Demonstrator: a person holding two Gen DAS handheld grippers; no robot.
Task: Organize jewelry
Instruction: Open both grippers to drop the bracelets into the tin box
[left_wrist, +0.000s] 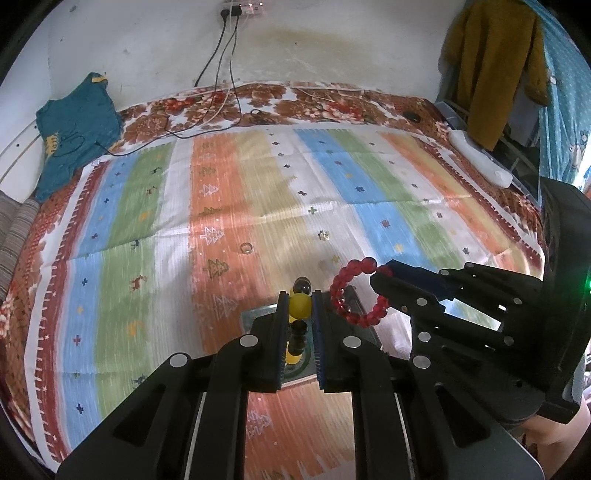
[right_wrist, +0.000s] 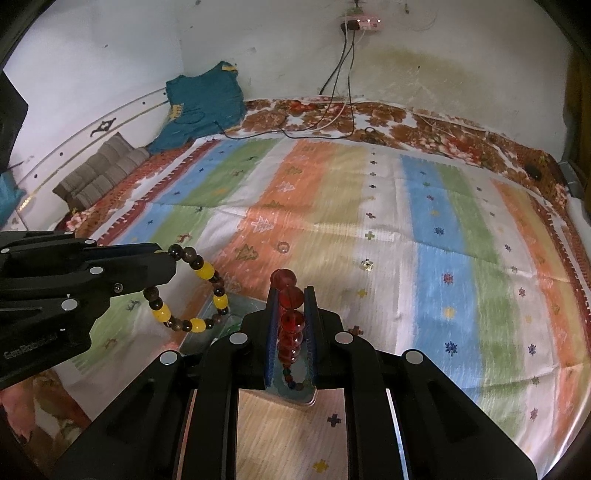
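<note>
Left gripper (left_wrist: 300, 312): jaws nearly together, clamped on the yellow-and-brown bead bracelet (right_wrist: 192, 291); one yellow bead sits between the pads, and the rest of the loop hangs free below.

Right gripper (right_wrist: 291, 325): jaws nearly together, clamped on the red bead bracelet (left_wrist: 354, 291); several red beads line the gap, and the loop hangs in the air beside the other bracelet.

Location: both bracelets are held above a shallow glass-like tray (right_wrist: 207, 328) lying on the striped bed cover (right_wrist: 424, 229). Another beaded piece seems to lie in the tray under the right gripper. A ring (left_wrist: 245, 248) and a small sparkling piece (left_wrist: 324, 235), perhaps an earring, lie loose on the cover, well apart from the tray.

Risks:
- Round, smooth beads held on a narrow contact; a bead could roll out of the pads and drop the loop.
- Hanging loops swing; released off-centre, one may land across the tray rim or on the cover.
- The loops hang close together and could tangle.
- The small loose pieces are easily lost in the busy pattern.
</note>
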